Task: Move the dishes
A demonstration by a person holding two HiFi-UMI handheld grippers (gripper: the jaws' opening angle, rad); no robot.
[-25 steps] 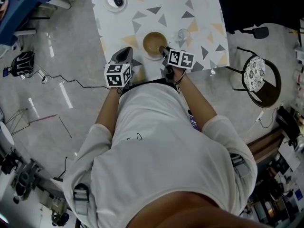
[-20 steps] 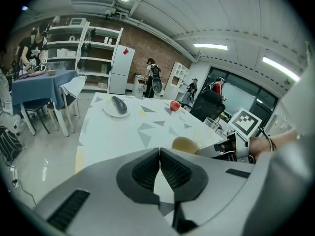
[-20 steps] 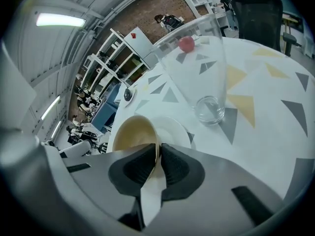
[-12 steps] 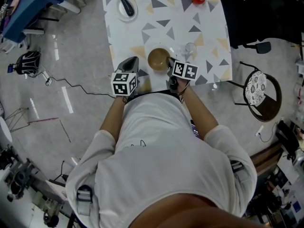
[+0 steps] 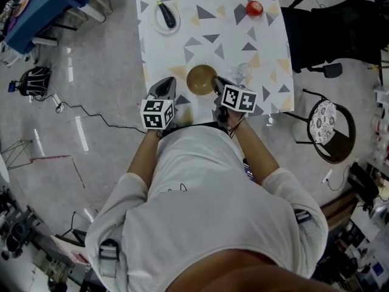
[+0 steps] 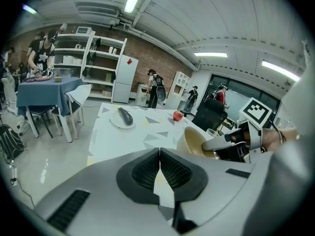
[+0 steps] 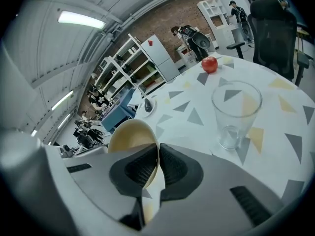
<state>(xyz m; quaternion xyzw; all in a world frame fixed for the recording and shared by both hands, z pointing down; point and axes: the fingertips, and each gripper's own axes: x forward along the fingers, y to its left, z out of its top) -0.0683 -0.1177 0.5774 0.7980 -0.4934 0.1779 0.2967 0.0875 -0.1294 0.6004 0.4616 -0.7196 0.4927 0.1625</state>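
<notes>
The tan bowl (image 5: 200,79), smooth and empty, hangs tilted near the surface's (image 5: 213,32) front edge, its rim pinched by the right hand-held gripper (image 7: 158,161). The left hand-held gripper (image 6: 160,167) is pressed together on nothing. A clear glass (image 7: 235,113) stands just beside the bowl, and bare surface stretches beyond toward the eggplant plate (image 5: 159,23) and the tomato (image 5: 254,8).

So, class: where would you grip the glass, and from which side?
The glass stands upright, open-topped and flaring upward, so I'd pinch its rim, one jaw inside and one outside, coming down on its right side, away from the bowl.
</notes>
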